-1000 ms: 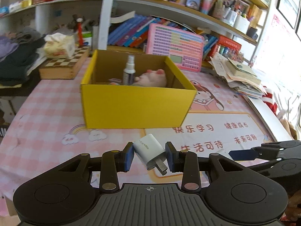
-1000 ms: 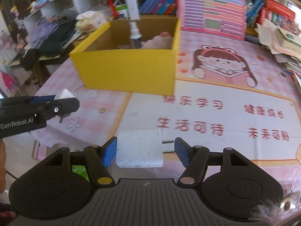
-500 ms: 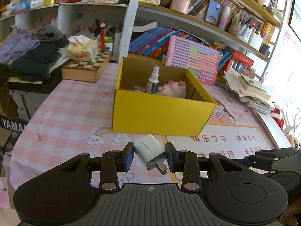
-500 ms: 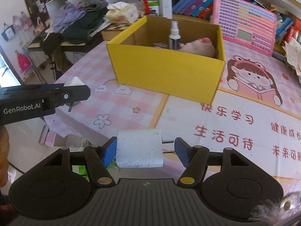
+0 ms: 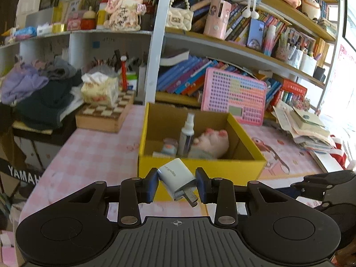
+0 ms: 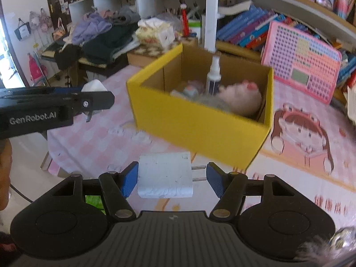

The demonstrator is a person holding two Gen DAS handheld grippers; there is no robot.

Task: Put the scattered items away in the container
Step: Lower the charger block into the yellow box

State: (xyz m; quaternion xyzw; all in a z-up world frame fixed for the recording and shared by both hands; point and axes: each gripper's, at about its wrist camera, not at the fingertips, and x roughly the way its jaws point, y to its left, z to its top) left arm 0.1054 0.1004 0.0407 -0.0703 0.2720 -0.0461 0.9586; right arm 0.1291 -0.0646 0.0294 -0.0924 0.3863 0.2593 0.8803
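My left gripper (image 5: 177,183) is shut on a small white charger plug (image 5: 175,178), held tilted with its metal prongs pointing down and right. My right gripper (image 6: 168,178) is shut on a larger white power adapter (image 6: 165,178); its left pad presses the body and its two prongs reach the right pad. Both are lifted off the table in front of the yellow cardboard box (image 5: 213,169) (image 6: 200,129). Inside the box stand a spray bottle (image 5: 186,136) (image 6: 213,75) and a pink plush toy (image 5: 211,143) (image 6: 241,99). The left gripper (image 6: 95,102) also shows at the left of the right wrist view.
A pink checked cloth (image 5: 95,153) covers the table. A chessboard box with a tissue pack (image 5: 104,113) sits left of the yellow box, a pink toy keyboard (image 5: 233,98) behind it, paper stacks (image 5: 304,126) at right. Clothes (image 5: 40,95) are piled at far left under the shelves.
Both grippers have risen and tipped up while carrying their plugs, so the inside of the box now shows from higher. The grips are unchanged.
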